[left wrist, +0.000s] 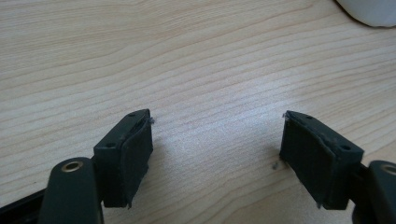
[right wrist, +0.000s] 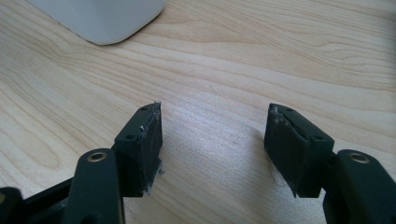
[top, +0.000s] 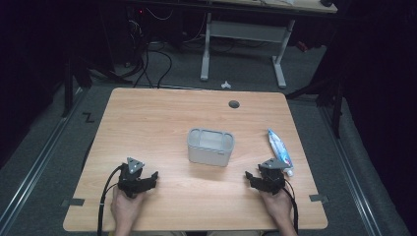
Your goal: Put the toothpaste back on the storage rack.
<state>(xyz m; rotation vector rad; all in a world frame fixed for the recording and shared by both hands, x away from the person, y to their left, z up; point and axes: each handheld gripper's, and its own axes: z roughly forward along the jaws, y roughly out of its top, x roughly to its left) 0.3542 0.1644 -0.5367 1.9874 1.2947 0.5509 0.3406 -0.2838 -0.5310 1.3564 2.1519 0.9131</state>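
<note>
Dark floor and a white-legged desk frame (top: 243,46) are seen beyond the wooden table (top: 162,118) on which everything is laid out. At the middle of the table a grey box (top: 210,147) stands upright with its top open. A toothpaste tube (top: 280,150) lies flat to the right of the box, well apart from it. The left gripper (top: 153,176) is held low over the table, nearer the person than the box and off to its left; its jaws are spread wide with nothing but bare wood between them. The right gripper (top: 249,176) is held nearer the person than the box and to its right, just beside the tube's capped end; its jaws are likewise parted and empty.
</note>
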